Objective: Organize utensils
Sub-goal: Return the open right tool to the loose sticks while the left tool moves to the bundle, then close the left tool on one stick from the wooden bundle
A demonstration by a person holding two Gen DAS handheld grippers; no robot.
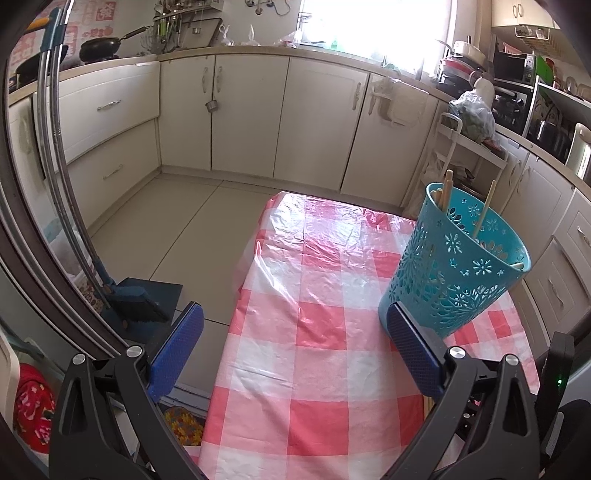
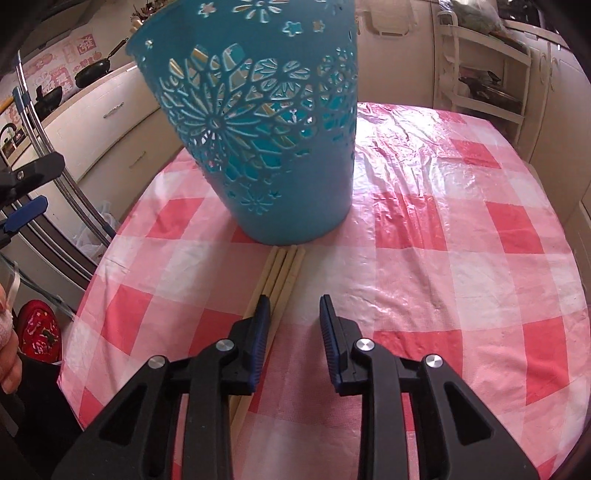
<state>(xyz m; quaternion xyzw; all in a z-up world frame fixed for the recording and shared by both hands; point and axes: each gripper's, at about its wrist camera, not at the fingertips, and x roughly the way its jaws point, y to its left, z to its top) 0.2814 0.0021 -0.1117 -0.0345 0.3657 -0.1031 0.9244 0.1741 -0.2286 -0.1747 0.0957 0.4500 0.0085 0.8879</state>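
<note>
Checked tablecloth point(image 2: 443, 240), chopsticks point(image 2: 282, 269) under right claw point(image 2: 294, 304), jaws parted

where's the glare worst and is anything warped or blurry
Left wrist view: the window is blown out white, the cabinets bow from fisheye. Right wrist view: sheen on the plastic tablecloth, the table edge curves, the basket looms large yet sharp.
</note>
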